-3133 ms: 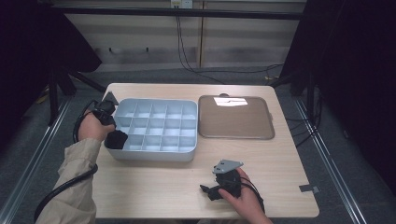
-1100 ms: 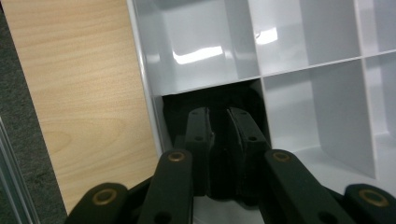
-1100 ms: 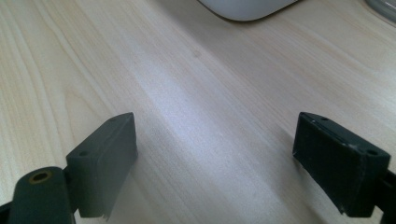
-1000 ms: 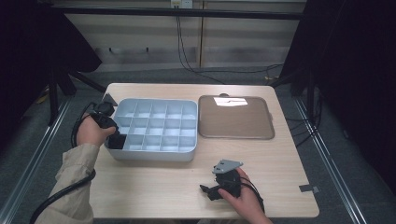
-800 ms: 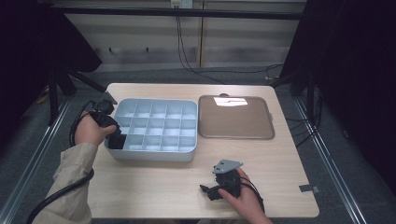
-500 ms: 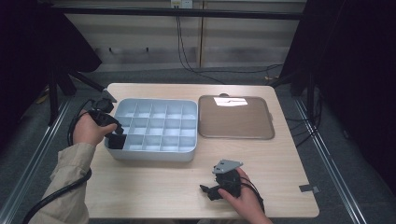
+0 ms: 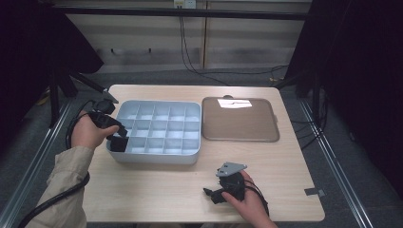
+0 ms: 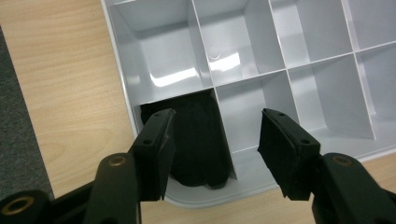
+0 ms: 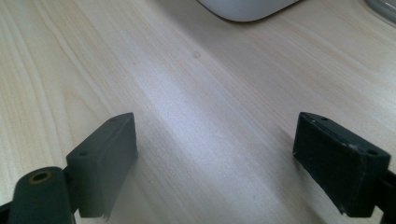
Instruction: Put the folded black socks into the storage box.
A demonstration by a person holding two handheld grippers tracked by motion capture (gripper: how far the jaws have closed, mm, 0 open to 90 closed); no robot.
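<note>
Left hand-held gripper (image 8: pixel 215 140) spread above black cloth (image 8: pixel 198 140) in divided tray (image 8: pixel 327 70).

Left claw (image 8: pixel 215 144) has just been opening, nothing pinched; right claw (image 9: pixel 215 163) rests spread wide.

black cloth (image 8: pixel 198 140), pale grey tray (image 7: pixel 157 156), brown lid (image 7: pixel 240 121)

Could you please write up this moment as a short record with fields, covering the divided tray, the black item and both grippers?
tray: grey compartment tray on the wooden table
black item: dark cloth-like thing lying in the tray's near-left corner compartment
left gripper: above that corner, jaws just been opening, apart from the item, nothing between the pads
right gripper: open over bare table, holding nothing
lid: brown tray lid right of the tray
</note>
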